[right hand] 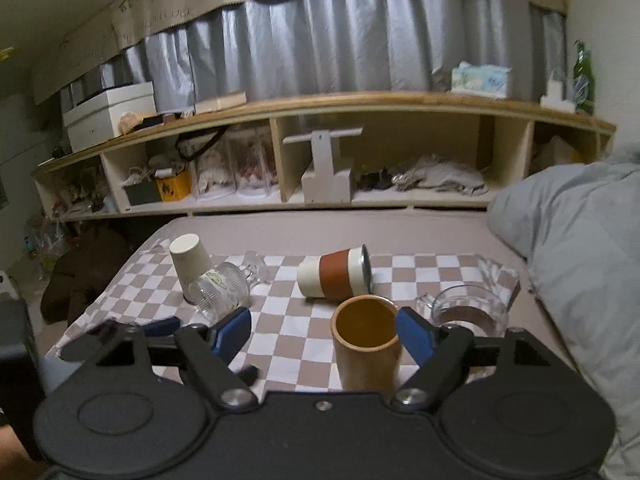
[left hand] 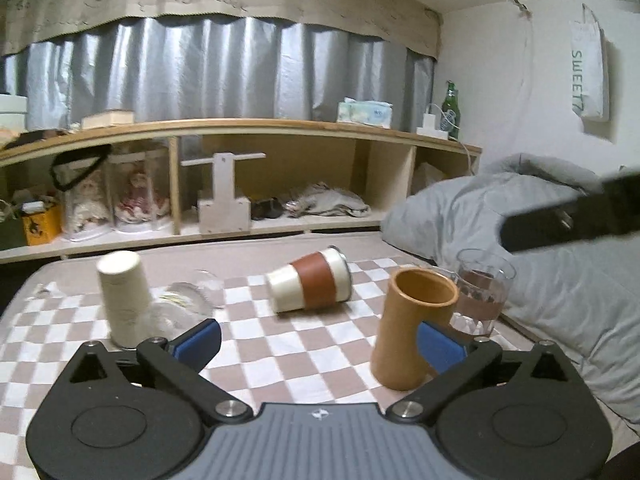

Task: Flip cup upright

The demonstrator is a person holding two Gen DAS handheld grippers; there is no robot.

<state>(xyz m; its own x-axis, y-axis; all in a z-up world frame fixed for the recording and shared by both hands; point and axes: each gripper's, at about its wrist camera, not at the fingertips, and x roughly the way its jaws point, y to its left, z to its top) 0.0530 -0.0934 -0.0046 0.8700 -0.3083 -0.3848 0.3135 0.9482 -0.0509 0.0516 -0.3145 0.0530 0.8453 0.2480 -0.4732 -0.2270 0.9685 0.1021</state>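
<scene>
A bed (left hand: 280, 248) carries a checkered cloth (left hand: 304, 344), with a grey duvet (left hand: 540, 288) heaped along its right edge and a long wooden shelf (right hand: 360, 100) behind its far edge. The right wrist view takes in the shelf's left end, with a white box (right hand: 108, 114) on top; the left wrist view cuts that off but shows a paper bag (left hand: 588, 76) hanging on the right wall.

The left gripper (left hand: 318, 346) is spread wide and holds nothing. The right gripper (right hand: 324, 334) is likewise released, its right finger just beside the rim of an upright tan cup (right hand: 366, 346), which stands near the cloth's front edge; touching or not is hard to say.

The cup with the brown band (left hand: 310, 286) lies on its side at the middle of the cloth, mouth toward the duvet. A white paper cup (left hand: 124, 298) stands upside down toward the left edge, with a clear glass mug (right hand: 226, 286) on its side just beside it; only the right view shows the mug sharply. An upright drinking glass (left hand: 482, 294) stands near the duvet.
</scene>
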